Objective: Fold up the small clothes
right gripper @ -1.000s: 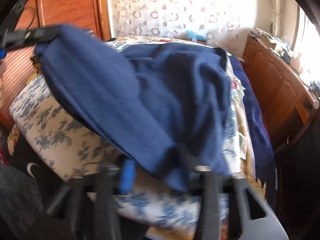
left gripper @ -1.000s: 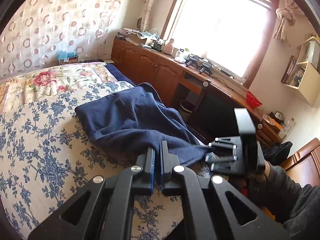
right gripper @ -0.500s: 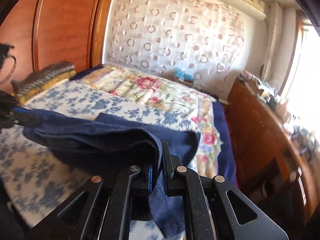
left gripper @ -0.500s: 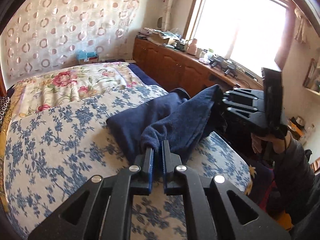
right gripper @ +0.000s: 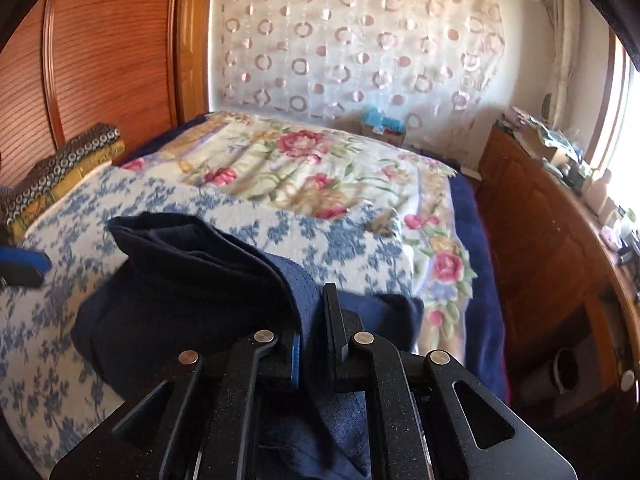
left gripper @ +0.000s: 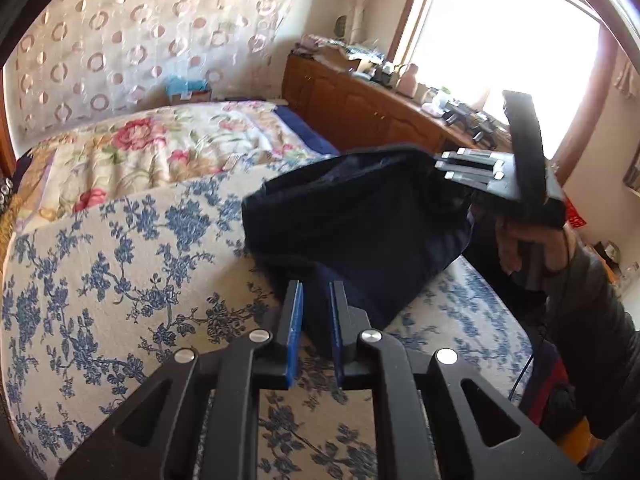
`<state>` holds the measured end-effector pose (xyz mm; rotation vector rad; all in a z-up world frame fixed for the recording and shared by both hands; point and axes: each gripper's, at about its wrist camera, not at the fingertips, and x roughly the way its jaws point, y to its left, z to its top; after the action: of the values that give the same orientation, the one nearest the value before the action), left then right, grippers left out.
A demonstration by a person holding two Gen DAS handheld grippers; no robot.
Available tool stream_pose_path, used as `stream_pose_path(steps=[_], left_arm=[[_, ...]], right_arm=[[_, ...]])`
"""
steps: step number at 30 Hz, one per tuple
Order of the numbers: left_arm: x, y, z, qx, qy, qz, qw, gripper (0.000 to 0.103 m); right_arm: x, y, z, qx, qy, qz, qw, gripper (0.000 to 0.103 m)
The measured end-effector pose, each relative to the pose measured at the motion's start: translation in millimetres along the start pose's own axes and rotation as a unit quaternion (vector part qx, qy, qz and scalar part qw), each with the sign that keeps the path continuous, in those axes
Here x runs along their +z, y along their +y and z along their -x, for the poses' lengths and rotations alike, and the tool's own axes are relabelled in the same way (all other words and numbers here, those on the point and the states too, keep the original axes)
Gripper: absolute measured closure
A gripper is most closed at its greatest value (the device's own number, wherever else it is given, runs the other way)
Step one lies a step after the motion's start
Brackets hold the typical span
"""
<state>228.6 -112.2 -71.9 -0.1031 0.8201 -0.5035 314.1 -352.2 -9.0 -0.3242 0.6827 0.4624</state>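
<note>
Cloth is the matter here: a dark navy garment (left gripper: 360,224) lies partly folded on the bed (left gripper: 120,264), on the blue-flowered cover near the front edge, with one side lifted off the bed. The right gripper (right gripper: 316,320) has its jaws narrow and clamped on a fold of the garment; the fabric runs up between the two fingers and drapes back toward the camera in the right wrist view, a paler blue where the light strikes it. In the left wrist view this same gripper appears at the upper right, gripped by the person's hand (left gripper: 532,248) in a dark sleeve, holding the garment's raised edge up above the bed so that the cloth slopes down from it. The left gripper (left gripper: 316,312) sits low over the bed at the garment's near corner. Its jaws are opening, still only a narrow gap, and a tongue of the navy fabric lies in that gap; the blue pads (left gripper: 294,320) stand slightly clear of the cloth on the left side, while I cannot tell whether the right one touches it. Beyond the blue-flowered cover lies a rose-patterned blanket (right gripper: 304,168), and a wooden cabinet (left gripper: 360,108) runs beneath the bright window (left gripper: 500,40).
</note>
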Motion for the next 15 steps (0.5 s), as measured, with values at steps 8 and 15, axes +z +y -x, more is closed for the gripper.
stream_pose_path(steps=[8,15], left_arm=[[9,7,-32,0.001,0.024,0.001,0.9997,0.093],[16,9,-41,0.001,0.028,-0.002,0.9996,0.093]], right_arm=[[32,-6,-21,0.010,0.020,0.005,1.000,0.061],[43,-25,-4,-0.069,0.001,-0.005,0.998,0.056]])
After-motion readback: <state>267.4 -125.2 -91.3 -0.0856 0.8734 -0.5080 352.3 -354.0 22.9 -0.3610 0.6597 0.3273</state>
